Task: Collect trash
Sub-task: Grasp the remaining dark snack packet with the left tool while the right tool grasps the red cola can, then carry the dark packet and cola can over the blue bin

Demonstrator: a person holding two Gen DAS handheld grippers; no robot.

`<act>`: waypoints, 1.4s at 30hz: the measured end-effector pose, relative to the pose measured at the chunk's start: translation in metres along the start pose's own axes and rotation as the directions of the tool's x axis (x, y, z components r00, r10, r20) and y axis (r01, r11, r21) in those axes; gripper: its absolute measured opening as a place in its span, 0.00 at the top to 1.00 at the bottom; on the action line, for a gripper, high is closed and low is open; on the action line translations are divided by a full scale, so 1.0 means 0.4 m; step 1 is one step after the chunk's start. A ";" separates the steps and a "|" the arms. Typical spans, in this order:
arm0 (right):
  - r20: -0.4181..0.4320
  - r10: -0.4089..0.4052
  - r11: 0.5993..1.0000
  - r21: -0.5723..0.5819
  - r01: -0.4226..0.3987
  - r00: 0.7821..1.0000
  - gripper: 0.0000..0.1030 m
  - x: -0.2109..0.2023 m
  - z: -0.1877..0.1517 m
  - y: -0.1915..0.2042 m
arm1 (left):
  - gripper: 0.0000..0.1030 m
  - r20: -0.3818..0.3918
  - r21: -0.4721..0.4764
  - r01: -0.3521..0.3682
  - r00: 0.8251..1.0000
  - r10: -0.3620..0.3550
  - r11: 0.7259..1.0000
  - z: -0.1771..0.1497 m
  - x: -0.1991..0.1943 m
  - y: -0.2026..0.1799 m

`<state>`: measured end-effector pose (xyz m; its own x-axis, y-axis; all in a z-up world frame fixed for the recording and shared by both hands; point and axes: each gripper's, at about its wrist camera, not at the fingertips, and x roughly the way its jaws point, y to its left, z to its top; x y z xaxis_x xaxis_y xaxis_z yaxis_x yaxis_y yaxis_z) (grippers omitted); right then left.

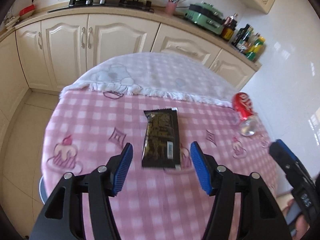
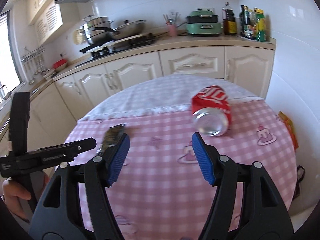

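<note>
Both grippers stand well open and hold nothing. The left gripper point(image 1: 161, 168) frames the black wrapper point(image 1: 161, 138), which lies flat on the pink tablecloth point(image 1: 96, 120) just ahead of its blue pads point(image 1: 125, 170), not touched. The right gripper point(image 2: 160, 160) points toward the red can point(image 2: 212, 110), which lies on its side, right of the wrapper and beyond the fingertips. Judging from this, no trash is collected yet: wrapper and can both wait on the cloth. Only the right view shows an orange packet point(image 2: 289, 128) at the cloth's edge, right of the can; only the left view shows the wrapper whole.
</note>
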<state>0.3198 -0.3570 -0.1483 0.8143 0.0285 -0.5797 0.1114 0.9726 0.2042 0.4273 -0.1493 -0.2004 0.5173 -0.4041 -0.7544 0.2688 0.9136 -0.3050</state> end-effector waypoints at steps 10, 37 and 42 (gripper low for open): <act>-0.012 -0.034 0.999 0.014 0.034 0.999 0.37 0.061 0.033 -0.067 | 0.40 -0.036 0.119 -0.078 0.996 0.083 0.990 0.032 0.120 -0.038; -0.114 -0.469 0.874 -0.201 0.442 0.876 0.57 0.328 0.107 -0.071 | 0.75 0.085 0.085 -0.043 0.996 0.036 0.995 0.075 0.017 -0.019; -0.124 -0.304 0.953 -0.033 0.302 0.945 0.67 0.226 0.110 -0.131 | 0.75 0.094 0.082 -0.028 0.995 0.020 0.996 0.064 -0.010 -0.022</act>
<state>0.4127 -0.4155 -0.1767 0.6651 -0.2398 -0.7072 0.3333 0.9428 -0.0063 0.4436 -0.1569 -0.1797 0.5968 -0.3884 -0.7021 0.3200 0.9177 -0.2356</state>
